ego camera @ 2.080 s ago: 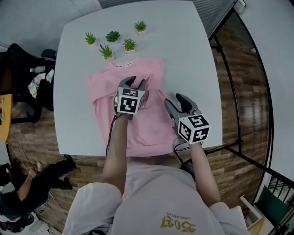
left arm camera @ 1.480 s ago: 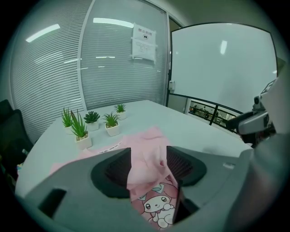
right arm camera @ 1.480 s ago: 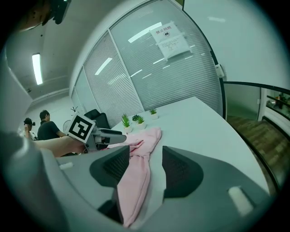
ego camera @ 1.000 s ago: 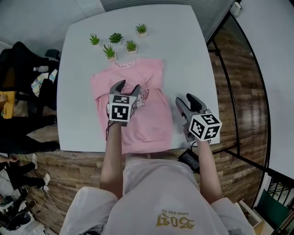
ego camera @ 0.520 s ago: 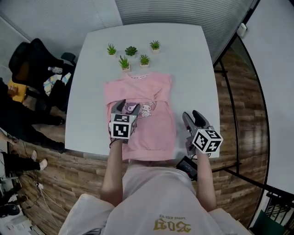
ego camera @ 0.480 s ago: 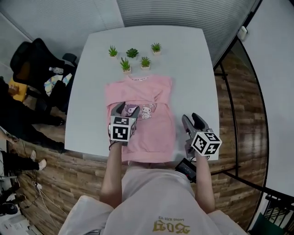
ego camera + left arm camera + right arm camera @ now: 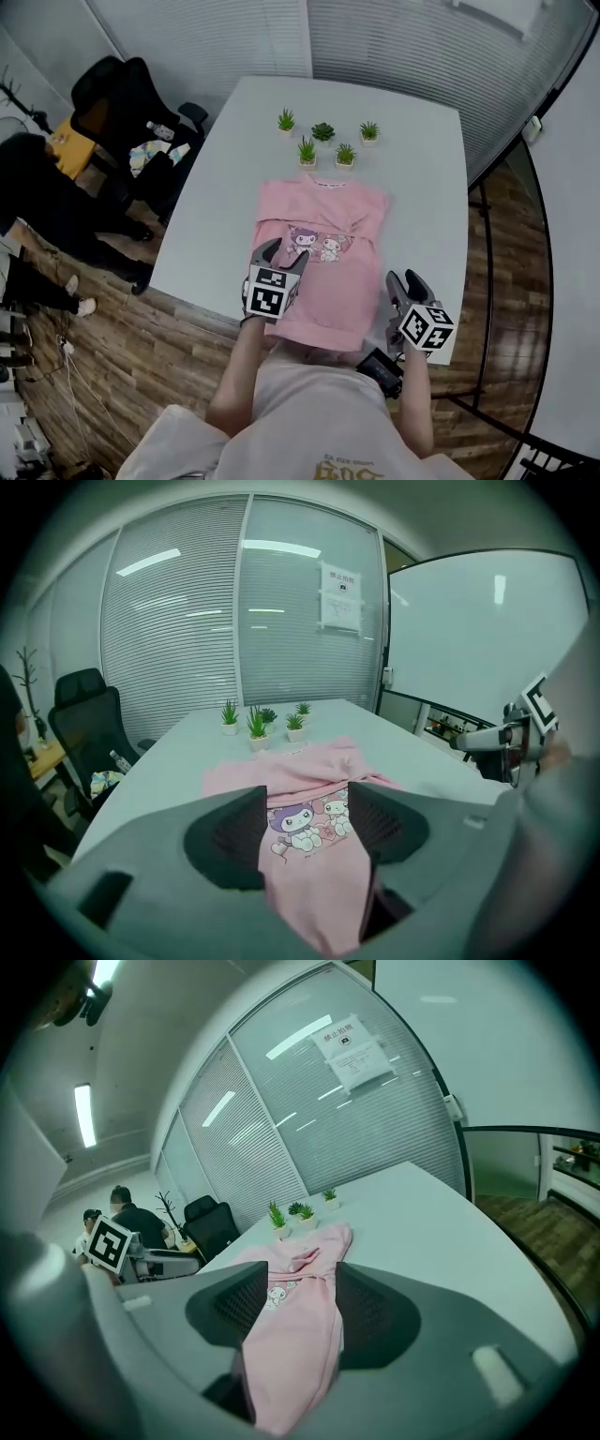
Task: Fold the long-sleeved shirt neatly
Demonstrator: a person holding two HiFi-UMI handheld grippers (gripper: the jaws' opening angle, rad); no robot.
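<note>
A pink long-sleeved shirt (image 7: 323, 246) lies flat on the white table (image 7: 230, 187), collar away from me, both sleeves folded in across the cartoon print. Its hem reaches the near table edge. My left gripper (image 7: 283, 257) hovers over the shirt's near-left part, jaws apart and closed on nothing. In the left gripper view the shirt (image 7: 314, 836) shows through the gap of that gripper (image 7: 307, 803). My right gripper (image 7: 405, 281) stands open just right of the shirt's near corner. In the right gripper view the shirt (image 7: 295, 1307) appears between the jaws of that gripper (image 7: 300, 1283), which do not press on it.
Several small potted plants (image 7: 323, 141) stand beyond the collar. A black office chair (image 7: 131, 98) with things on it and a seated person (image 7: 37, 202) are left of the table. Glass walls with blinds close off the back; a whiteboard (image 7: 469, 639) stands to the right.
My left gripper has drawn back from the middle of the shirt toward its near edge. The right gripper has barely shifted. The head view has swung, so the table sits further up and right.
</note>
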